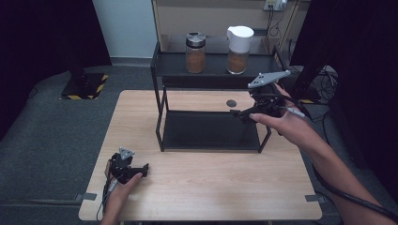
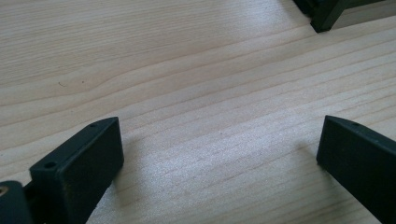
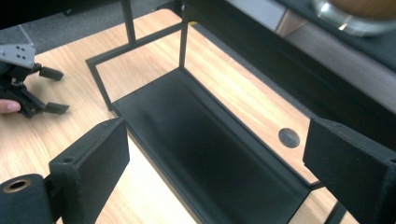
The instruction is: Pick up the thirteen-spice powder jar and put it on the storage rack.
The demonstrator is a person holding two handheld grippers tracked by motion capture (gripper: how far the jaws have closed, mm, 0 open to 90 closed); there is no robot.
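A black two-tier rack [image 1: 159, 119] stands on the wooden table [image 1: 211, 187]. On its top shelf sit a glass jar of brown powder with a dark lid [image 1: 195, 52] and a similar jar with a white lid [image 1: 239, 49]. My right gripper [image 1: 240, 115] hovers at the right end of the rack, over the lower shelf [image 3: 196, 135], jaws open and empty [image 3: 219, 154]. At the table's front left my left gripper [image 1: 143, 170] rests low, open, with bare wood between its jaws [image 2: 219, 144]. The right gripper view shows the left gripper [image 3: 32, 93] at its left.
A small round dark hole [image 1: 231, 102] lies in the tabletop behind the rack's lower shelf. A rack foot [image 2: 327, 14] shows ahead of the left gripper. Behind the table stands a wooden cabinet [image 1: 211, 18]. Grey floor surrounds the table.
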